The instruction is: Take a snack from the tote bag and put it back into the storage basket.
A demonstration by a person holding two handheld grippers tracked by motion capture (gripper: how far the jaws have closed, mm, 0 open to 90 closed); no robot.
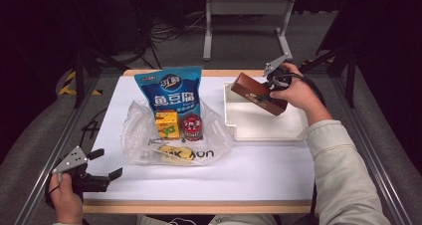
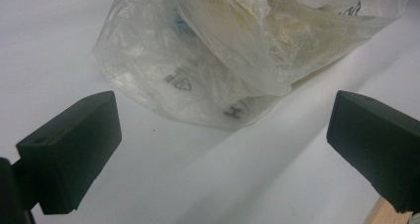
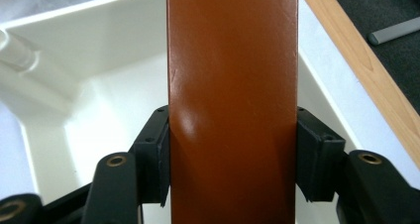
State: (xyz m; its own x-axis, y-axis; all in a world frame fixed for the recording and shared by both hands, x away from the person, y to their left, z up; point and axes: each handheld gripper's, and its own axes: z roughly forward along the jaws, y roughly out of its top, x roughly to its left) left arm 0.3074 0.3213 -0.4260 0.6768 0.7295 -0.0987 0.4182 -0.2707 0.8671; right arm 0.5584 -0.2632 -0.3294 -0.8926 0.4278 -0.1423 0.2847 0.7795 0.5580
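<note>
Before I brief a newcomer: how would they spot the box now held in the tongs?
Find the white tray at the table's right. Above it, the right tongs clamp a long brown box, tilted. It is the one glossy reddish-brown thing; the other goods lie by the plastic bag.

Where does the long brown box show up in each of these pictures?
High view: the long brown box is upper right, tilted above the white plastic tray, clamped by the right gripper.
Left gripper view: not in it.
Right gripper view: it runs up the centre between the black jaws.
Shared landmark: the white tray.
</note>
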